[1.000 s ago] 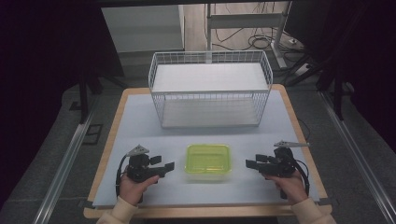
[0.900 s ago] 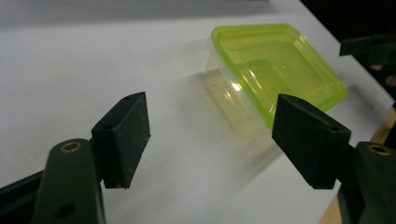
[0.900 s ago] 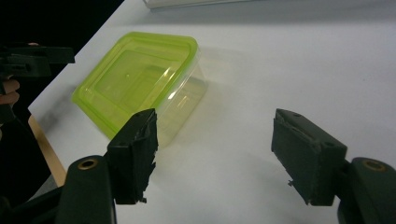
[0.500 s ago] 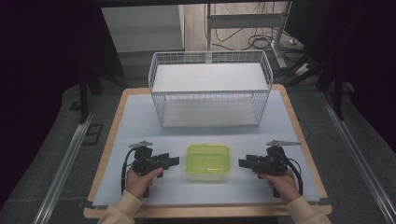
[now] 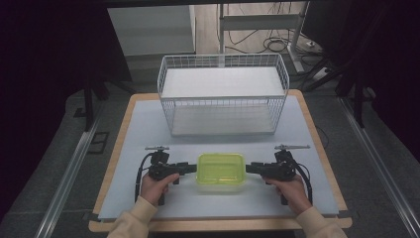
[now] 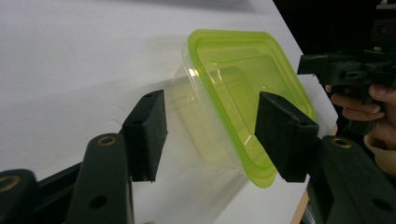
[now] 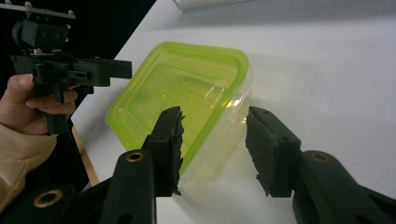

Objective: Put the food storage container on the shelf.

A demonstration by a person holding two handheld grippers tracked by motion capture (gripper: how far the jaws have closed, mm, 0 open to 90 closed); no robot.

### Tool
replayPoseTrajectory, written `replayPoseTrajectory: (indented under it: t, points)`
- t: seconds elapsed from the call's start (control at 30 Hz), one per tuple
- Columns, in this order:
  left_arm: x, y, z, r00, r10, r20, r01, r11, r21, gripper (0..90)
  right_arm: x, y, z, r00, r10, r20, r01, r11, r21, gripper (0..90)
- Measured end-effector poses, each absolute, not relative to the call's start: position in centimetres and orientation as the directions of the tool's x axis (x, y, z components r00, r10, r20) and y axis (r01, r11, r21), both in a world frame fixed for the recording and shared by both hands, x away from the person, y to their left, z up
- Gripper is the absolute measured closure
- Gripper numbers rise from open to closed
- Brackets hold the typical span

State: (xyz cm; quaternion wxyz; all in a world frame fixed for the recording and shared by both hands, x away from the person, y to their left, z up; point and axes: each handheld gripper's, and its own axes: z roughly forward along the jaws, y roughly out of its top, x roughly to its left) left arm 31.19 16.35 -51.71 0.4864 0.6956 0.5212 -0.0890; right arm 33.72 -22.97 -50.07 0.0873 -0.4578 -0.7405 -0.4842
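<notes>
Box [image 5: 221, 171] — a clear tub with a green lid — sits on the table [image 5: 148, 129] near its front edge, in front of the wire basket [image 5: 223, 94]. Left gripper [image 5: 190, 167] meets its left end and right gripper [image 5: 251, 168] its right end. Each has its jaws astride a short end of the box; both pairs have just been closing, yet gaps remain beside the pads — neither clamps it so far.
</notes>
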Motion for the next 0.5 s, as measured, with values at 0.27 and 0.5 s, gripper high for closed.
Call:
replayPoseTrajectory:
  t: [0.27,0.5]
  points:
    - [31.78,15.93,-52.34,0.438,0.621,-0.651,0.826,0.009,0.564,52.6,34.31,-22.40,-50.65,-0.536,0.595,0.599,0.789,0.102,0.606,61.0]
    - [31.85,15.81,-52.45,0.446,0.610,-0.655,0.830,-0.007,0.558,58.5,34.48,-22.03,-50.96,-0.533,0.592,0.604,0.798,0.115,0.591,65.5]
